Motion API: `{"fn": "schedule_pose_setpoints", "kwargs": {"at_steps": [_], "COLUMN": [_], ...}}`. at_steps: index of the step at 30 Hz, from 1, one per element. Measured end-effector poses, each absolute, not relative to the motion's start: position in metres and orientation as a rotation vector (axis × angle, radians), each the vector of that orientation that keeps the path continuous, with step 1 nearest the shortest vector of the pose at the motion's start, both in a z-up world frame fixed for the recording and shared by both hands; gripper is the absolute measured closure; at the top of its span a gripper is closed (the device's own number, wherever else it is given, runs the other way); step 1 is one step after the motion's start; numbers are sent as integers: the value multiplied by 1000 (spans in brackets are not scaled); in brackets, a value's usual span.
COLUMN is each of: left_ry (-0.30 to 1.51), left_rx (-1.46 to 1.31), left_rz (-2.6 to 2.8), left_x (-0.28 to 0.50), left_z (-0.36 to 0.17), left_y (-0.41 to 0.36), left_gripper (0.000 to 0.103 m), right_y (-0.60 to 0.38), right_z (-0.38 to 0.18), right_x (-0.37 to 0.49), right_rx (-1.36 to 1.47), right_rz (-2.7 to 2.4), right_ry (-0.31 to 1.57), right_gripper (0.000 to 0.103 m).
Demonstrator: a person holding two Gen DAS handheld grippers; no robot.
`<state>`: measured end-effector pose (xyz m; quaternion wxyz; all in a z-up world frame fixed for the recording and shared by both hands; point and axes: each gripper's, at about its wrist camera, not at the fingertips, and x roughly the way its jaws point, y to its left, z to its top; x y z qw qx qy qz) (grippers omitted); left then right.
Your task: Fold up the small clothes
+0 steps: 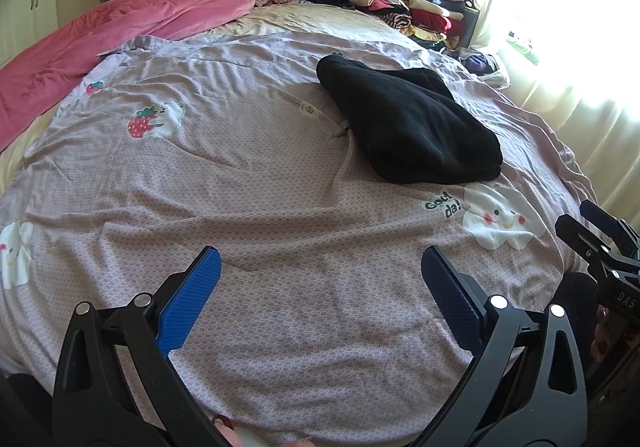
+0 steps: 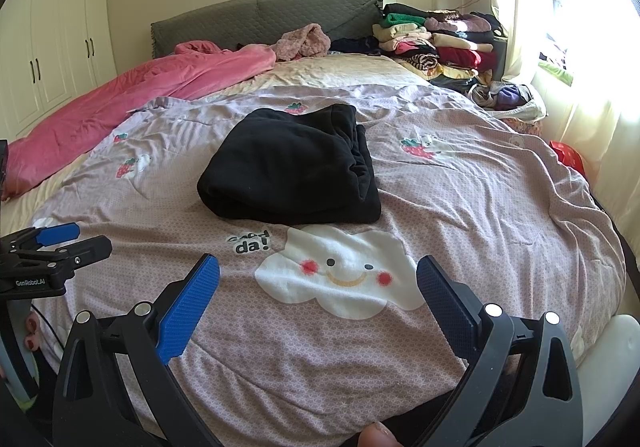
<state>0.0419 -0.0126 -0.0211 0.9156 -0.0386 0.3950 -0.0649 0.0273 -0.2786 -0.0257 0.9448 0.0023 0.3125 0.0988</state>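
Apparently the black garment (image 2: 290, 163) already lies folded on the bed (image 2: 500, 207), while both tongs, left (image 1: 320, 291) and right (image 2: 318, 295), hover wide and empty.

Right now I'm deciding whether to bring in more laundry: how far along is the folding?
Done: the black garment lies folded in a compact bundle on the lilac quilt, and a stack of folded clothes sits near the headboard. In hand: nothing; the left gripper and right gripper are both open and empty above the quilt. Possibly left: the crumpled pink fuzzy item and loose clothes by the window.
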Motion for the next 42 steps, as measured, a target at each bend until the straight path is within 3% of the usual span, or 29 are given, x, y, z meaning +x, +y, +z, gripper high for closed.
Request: {"fn": "schedule_pose_setpoints", "kwargs": {"at_steps": [22, 30, 38, 42], "left_ry": [829, 860, 770, 783], "left_rx": [-84, -98, -198, -173], "left_rz": [-172, -87, 222, 476], "left_x": [41, 52, 78, 94], "left_z": [-18, -20, 13, 20], "left_y": [-7, 7, 134, 226], "left_gripper": [9, 9, 9, 9], "right_y": [-293, -361, -515, -624], "right_z": [-16, -15, -22, -66], "right_x": [24, 12, -38, -61], "right_rx": [21, 122, 266, 365], "right_rz": [132, -63, -463, -727], "right_ry": [629, 647, 626, 724], "right_gripper": [5, 5, 5, 5]}}
